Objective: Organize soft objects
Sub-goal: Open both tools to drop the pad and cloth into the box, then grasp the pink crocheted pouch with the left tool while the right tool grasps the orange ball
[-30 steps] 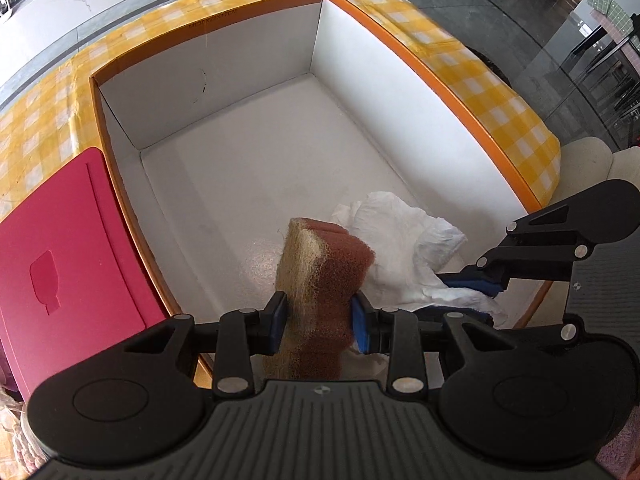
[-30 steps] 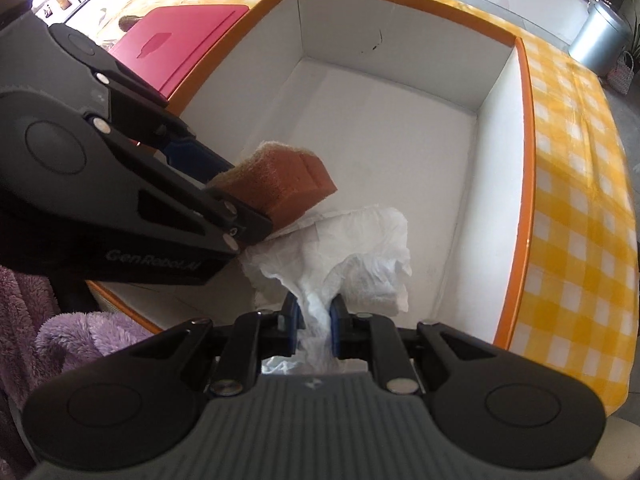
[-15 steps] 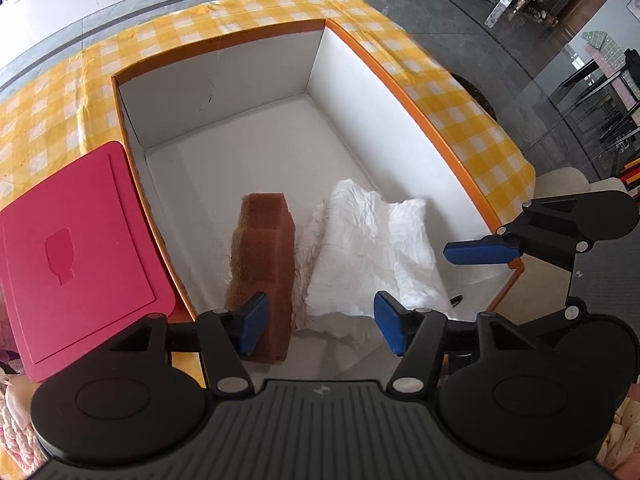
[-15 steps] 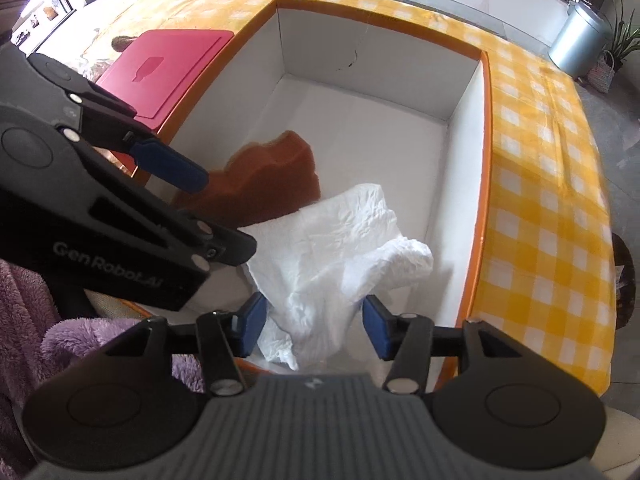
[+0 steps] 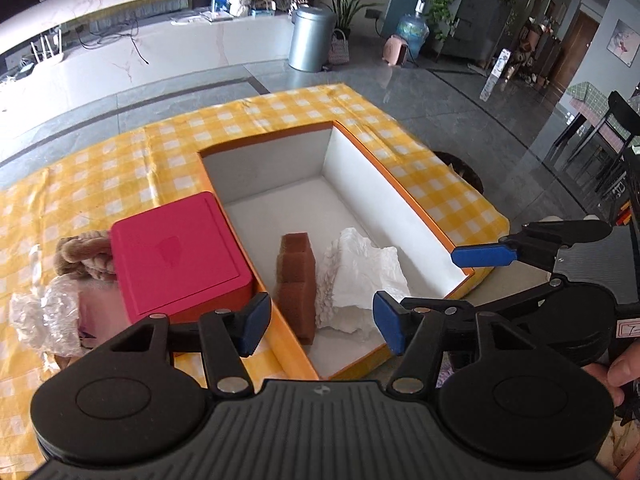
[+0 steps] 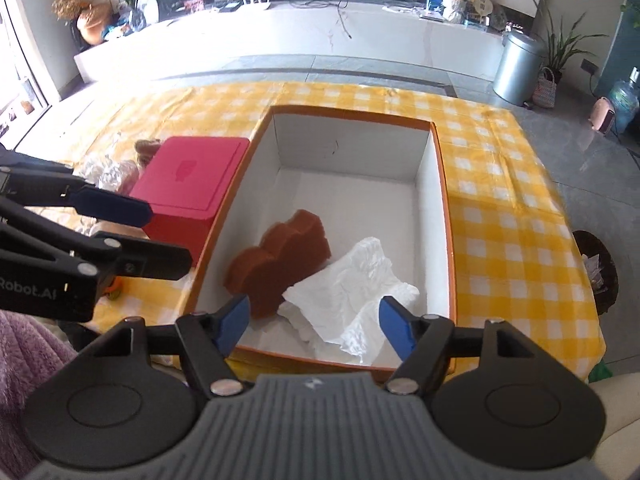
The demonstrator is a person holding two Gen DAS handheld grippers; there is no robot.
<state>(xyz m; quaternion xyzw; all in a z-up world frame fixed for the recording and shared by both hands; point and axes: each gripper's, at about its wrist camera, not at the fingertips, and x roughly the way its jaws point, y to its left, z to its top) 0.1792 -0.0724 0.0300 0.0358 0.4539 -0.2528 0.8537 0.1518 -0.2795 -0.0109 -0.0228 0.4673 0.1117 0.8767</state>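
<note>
Your left fingers (image 5: 320,328) apart, nothing between; right fingers (image 6: 314,330) just opened wider, also bare. Sponge (image 5: 297,280) on edge, touching tissue (image 5: 360,276), both in box (image 5: 424,216) near corner. Lift clear of rim — then go for plush (image 5: 82,254) left of red lid (image 5: 176,252) on surface.

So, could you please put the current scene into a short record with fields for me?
box: open, orange-rimmed, white inside, on a yellow checked cloth
sponge: brown, inside the box, near its left wall
tissue: white, crumpled, in the box beside the sponge, touching it
lid: red, on the cloth left of the box
left gripper: open, nothing between its jaws, which have just been opening
right gripper: open, nothing between its jaws, which have just been opening
outside the box: plush and plastic-wrapped items beyond the lid
</note>
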